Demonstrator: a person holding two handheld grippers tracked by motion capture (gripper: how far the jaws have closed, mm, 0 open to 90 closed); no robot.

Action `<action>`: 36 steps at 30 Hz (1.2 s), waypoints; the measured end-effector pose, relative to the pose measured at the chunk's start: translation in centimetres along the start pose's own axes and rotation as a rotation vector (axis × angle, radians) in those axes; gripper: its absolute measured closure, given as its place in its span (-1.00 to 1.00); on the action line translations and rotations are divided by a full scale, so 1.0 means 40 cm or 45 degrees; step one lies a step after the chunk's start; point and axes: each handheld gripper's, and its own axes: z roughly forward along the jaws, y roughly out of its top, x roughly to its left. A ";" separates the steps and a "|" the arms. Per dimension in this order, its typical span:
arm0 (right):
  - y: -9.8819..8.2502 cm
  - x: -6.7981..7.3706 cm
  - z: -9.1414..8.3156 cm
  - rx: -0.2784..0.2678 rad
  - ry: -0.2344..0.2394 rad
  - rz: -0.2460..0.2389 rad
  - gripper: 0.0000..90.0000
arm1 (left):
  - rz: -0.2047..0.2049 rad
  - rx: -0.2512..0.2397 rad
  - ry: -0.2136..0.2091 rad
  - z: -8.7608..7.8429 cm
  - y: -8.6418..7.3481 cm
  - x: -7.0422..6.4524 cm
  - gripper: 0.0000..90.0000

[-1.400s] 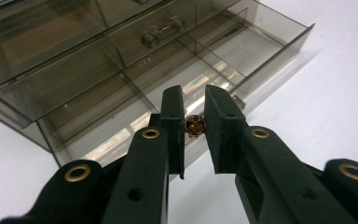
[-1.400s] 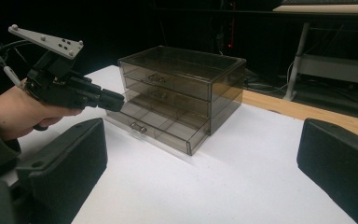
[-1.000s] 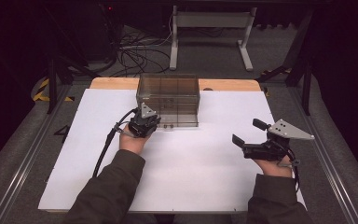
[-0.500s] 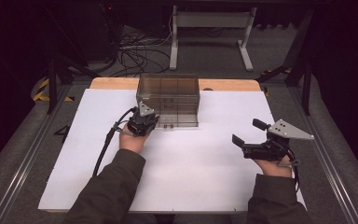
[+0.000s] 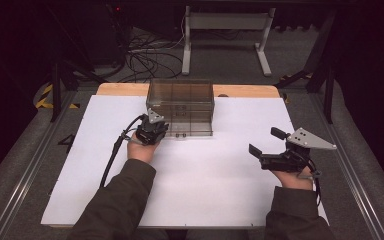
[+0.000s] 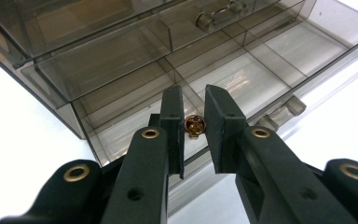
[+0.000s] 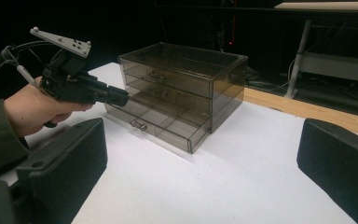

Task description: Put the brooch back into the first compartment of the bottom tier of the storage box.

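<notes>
White table (image 5: 220, 185); left gripper (image 6: 195, 105) pinching bead (image 6: 195, 125) over drawer (image 6: 261, 70).

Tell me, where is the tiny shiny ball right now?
In the left gripper view, the tiny shiny ball sits pinched between the left tongs, right above the open bottom drawer of the smoky plastic box.

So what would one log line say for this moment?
left gripper: shut on bead over open bottom drawer | right gripper: open, idle

The small bronze piece (image 6: 195, 126) between my left claw (image 6: 195, 122) is too tiny to identify; my claw hides its lower edge.
</notes>
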 end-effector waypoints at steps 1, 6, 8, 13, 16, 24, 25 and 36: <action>0.000 0.000 0.000 0.000 -0.001 0.000 -0.95 | 0.002 0.000 0.003 0.000 0.000 0.001 0.74; 0.000 0.000 0.000 0.001 0.000 0.002 -0.95 | -0.010 0.006 0.009 0.003 -0.002 0.006 0.74; 0.000 0.000 0.000 0.002 0.001 0.001 -0.95 | -0.007 0.010 0.013 0.006 -0.004 0.009 0.74; 0.000 0.001 0.001 0.002 0.001 0.001 -0.95 | -0.027 0.016 0.007 0.011 -0.006 0.012 0.74; -0.001 0.000 0.002 0.004 0.000 0.000 -0.95 | -0.029 0.011 0.006 0.012 -0.005 0.012 0.74; -0.001 0.000 0.003 0.005 0.004 0.001 -0.95 | -0.047 0.020 0.001 0.018 -0.008 0.020 0.74; -0.001 -0.001 0.003 0.007 0.004 0.002 -0.95 | -0.046 0.018 0.003 0.018 -0.008 0.022 0.74; -0.002 -0.001 0.002 0.007 0.003 0.008 -0.95 | -0.078 0.019 -0.012 0.020 -0.010 0.030 0.73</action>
